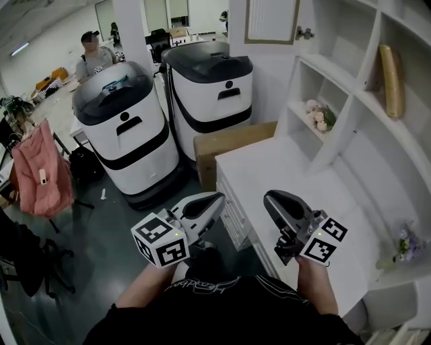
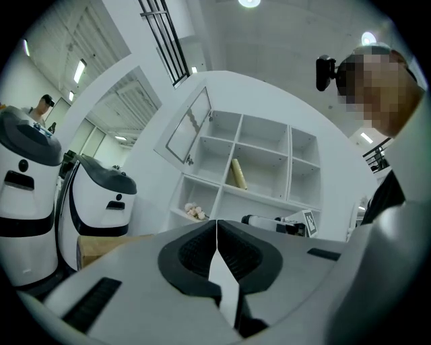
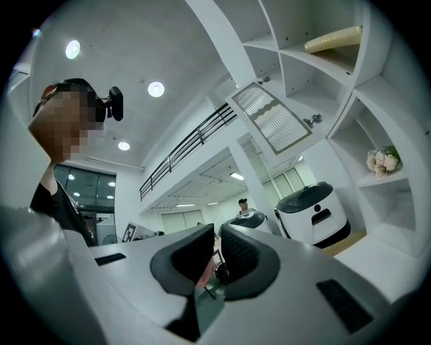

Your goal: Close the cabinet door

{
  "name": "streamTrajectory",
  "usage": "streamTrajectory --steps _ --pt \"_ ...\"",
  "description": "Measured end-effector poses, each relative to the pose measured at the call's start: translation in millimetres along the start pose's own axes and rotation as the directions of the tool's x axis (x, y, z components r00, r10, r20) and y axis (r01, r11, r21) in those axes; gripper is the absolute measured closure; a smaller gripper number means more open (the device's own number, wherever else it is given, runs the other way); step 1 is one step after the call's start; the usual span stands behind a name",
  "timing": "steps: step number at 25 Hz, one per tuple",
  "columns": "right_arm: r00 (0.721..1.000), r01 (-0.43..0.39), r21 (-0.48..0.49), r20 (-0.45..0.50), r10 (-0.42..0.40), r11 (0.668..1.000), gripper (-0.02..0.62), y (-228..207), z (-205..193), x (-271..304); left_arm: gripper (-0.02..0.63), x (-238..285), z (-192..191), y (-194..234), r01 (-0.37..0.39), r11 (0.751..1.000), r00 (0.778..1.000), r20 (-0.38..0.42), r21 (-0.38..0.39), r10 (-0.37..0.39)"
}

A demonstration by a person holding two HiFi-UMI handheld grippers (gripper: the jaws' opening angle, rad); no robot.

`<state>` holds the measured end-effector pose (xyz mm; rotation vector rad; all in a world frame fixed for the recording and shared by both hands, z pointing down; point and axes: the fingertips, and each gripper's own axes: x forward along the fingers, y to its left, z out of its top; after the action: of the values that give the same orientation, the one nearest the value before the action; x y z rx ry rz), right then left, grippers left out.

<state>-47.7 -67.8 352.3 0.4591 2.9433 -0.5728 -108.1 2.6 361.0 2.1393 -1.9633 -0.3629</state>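
The cabinet door (image 1: 273,20), white with a framed pane and a small metal handle (image 1: 304,32), stands swung open at the top left of the white shelf unit (image 1: 350,101). It also shows in the left gripper view (image 2: 187,128) and the right gripper view (image 3: 273,118). Both grippers are held low in front of the person, well short of the door. My left gripper (image 1: 217,199) (image 2: 217,221) is shut and holds nothing. On my right gripper (image 1: 271,199) (image 3: 217,232) the jaws stand a narrow gap apart, with nothing between them.
The shelves hold a yellow roll (image 1: 391,79) and pale flowers (image 1: 319,114) above a white counter (image 1: 303,175). Two white-and-black machines (image 1: 128,128) (image 1: 212,84) and a cardboard box (image 1: 229,145) stand to the left. A person (image 1: 91,57) is far back, and a pink bag (image 1: 42,172) hangs at the left.
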Motion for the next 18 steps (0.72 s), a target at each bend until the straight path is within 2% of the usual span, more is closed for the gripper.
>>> streamTrajectory --steps 10,18 --pt "0.994 0.092 -0.016 0.057 -0.091 0.996 0.535 -85 40 77 0.581 67 54 109 0.088 0.996 0.996 -0.012 0.009 -0.088" --pt "0.987 0.147 -0.073 0.08 -0.141 0.987 0.535 -128 73 139 0.58 105 119 178 0.167 0.983 0.986 0.012 0.082 -0.168"
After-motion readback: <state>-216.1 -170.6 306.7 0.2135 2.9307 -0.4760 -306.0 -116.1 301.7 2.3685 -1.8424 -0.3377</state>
